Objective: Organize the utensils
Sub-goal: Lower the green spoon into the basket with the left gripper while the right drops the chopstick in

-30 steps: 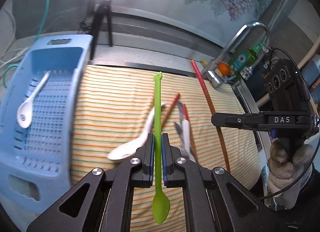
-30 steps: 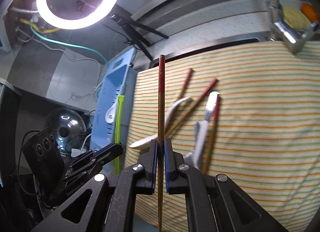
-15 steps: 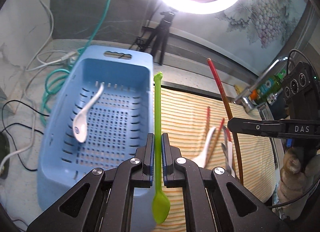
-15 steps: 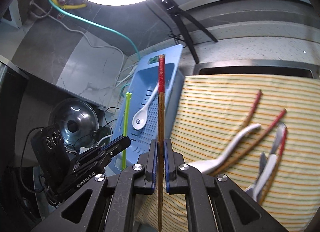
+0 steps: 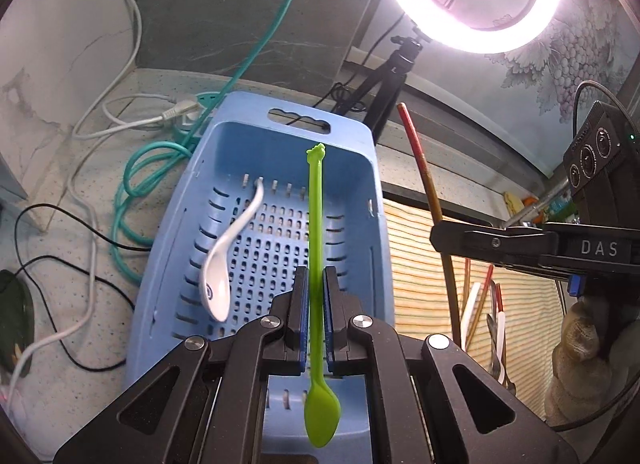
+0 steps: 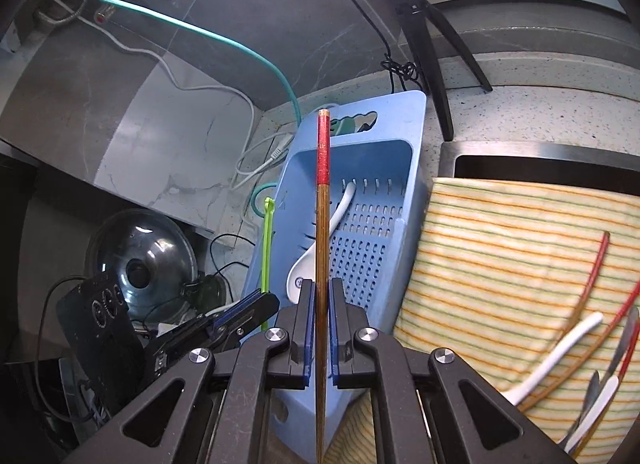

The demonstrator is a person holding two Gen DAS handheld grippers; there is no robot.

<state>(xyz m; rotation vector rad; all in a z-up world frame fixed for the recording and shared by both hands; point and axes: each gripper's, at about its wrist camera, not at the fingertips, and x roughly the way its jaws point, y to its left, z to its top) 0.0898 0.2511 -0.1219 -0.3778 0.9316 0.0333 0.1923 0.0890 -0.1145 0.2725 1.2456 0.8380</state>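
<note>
Blue basket (image 5: 372, 199) rim under left gripper (image 5: 315, 304), green spoon (image 5: 316, 223) clamped

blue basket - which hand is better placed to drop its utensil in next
Left, probably. The left gripper holds the green spoon lined up right over the blue basket. The right gripper holds a chopstick but looks farther back, nearer the striped cloth.

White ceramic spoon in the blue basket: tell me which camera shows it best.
The left wrist view: the white ceramic spoon lies fully visible, bowl and handle, on the perforated floor of the blue plastic basket. In the right wrist view the red-tipped wooden chopstick crosses in front of it.
</note>
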